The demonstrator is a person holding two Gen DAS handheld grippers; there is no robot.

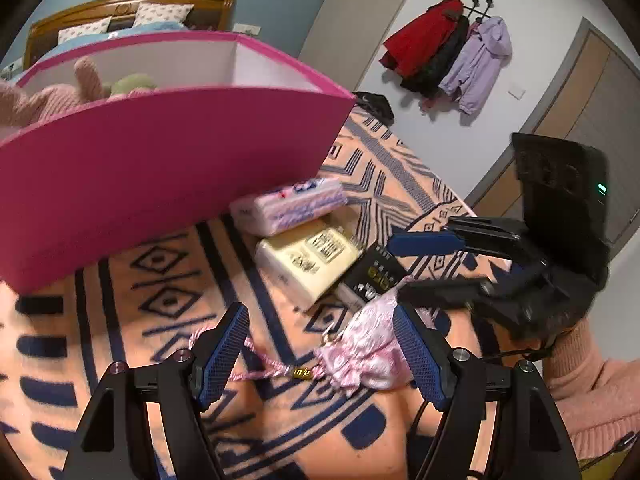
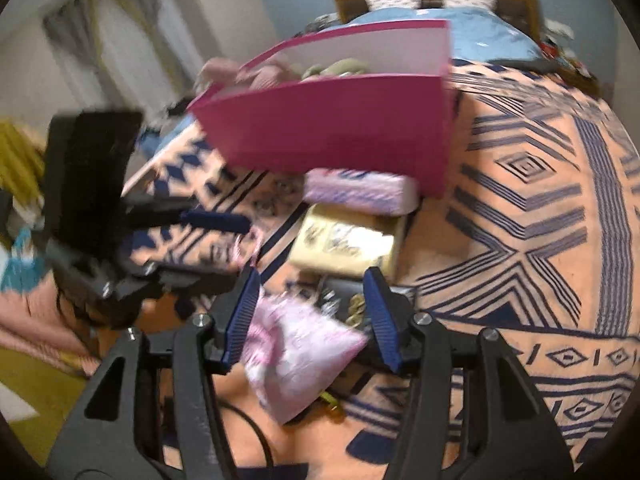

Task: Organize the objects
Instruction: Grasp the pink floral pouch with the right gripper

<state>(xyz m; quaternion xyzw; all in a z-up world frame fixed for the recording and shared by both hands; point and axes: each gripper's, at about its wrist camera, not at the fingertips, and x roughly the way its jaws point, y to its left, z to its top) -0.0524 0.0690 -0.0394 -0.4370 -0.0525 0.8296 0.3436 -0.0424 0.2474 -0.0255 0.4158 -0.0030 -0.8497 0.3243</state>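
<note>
The landmark is the tall magenta cardboard box with white inner walls (image 1: pixel 160 168), which stands on a peach blanket with dark blue geometric pattern (image 1: pixel 380 168). Inside the box, above its rim, a pink knitted soft toy (image 1: pixel 48 96) and a pale green soft toy (image 1: pixel 134 83) are visible. Just in front of the box lies a white and pink soft pack of tissues (image 1: pixel 290 206), touching its lower edge, and next to this pack, further from the box, lies a cream-yellow soft pack of tissues (image 1: pixel 310 262). Beyond the yellow pack, still further from the box, there is a black flat device with light buttons (image 1: pixel 374 274). Nearest to the cameras and well apart from the box lies a small pink and white satin drawstring pouch (image 1: pixel 368 350) with a twisted pink cord (image 1: pixel 256 372) and a small gold bead (image 1: pixel 302 373). The left gripper (image 1: pixel 320 354) has its jaws spread wide; the cord runs beside one pad and the pouch is just beside the other. The right gripper (image 2: pixel 312 316) is also spread wide, with the pouch between its blue pads, in a blurred view, so contact cannot be told.
</note>
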